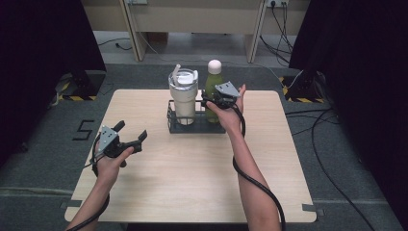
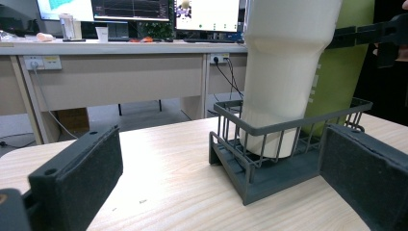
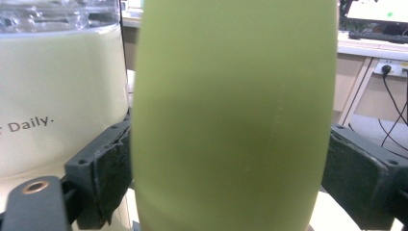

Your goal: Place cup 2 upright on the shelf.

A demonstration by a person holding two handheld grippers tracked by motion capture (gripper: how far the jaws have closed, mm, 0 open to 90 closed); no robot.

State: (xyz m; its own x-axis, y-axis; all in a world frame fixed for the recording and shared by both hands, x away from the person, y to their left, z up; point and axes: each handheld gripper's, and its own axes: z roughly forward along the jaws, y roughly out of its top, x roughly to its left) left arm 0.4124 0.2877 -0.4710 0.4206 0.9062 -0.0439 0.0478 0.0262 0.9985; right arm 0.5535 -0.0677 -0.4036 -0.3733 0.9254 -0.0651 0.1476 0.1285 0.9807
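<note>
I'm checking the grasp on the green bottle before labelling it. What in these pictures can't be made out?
- Right gripper fingers: right gripper view, whether the pads press the smooth green bottle is unclear.
- Bottle's base: high view, hidden by the hand; left gripper view, by the cream tumbler.
- Dark wire rack floor: covered by both containers.
- Tumbler's print: right gripper view, cut off at the left edge.

office/lab | desks (image 2: 120, 62) w/ monitors (image 2: 207, 14) | wall sockets (image 2: 41, 61) | floor cables (image 1: 332, 125)
</note>
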